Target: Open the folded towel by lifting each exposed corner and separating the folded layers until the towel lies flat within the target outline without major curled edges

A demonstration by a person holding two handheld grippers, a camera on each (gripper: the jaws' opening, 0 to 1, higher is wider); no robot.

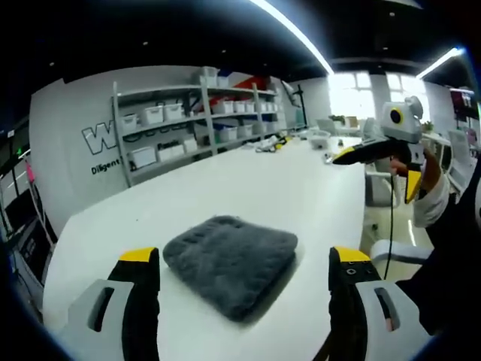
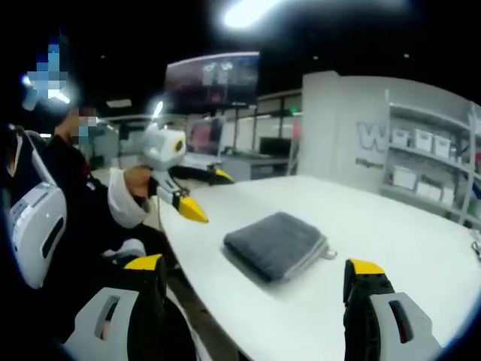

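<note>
A folded grey towel (image 1: pixel 229 259) lies on the white table (image 1: pixel 248 188), a short way in from its near edge. My left gripper (image 1: pixel 244 256) is open, its yellow-tipped jaws standing wide on either side of the towel and short of it. A hand holds my right gripper (image 1: pixel 378 171) in the air off the table's right side, open and empty. In the right gripper view the towel (image 2: pixel 276 244) shows a small loop tag at one corner. There my right gripper (image 2: pixel 254 265) is open and well back from it. The left gripper (image 2: pixel 209 192) hovers open near the table edge.
Shelves with white bins (image 1: pixel 195 120) line the far wall behind the table. Small items (image 1: pixel 319 139) sit at the table's far end. A person in dark clothes (image 2: pixel 68 203) stands at the table edge. A white chair (image 1: pixel 391 252) is beside the table.
</note>
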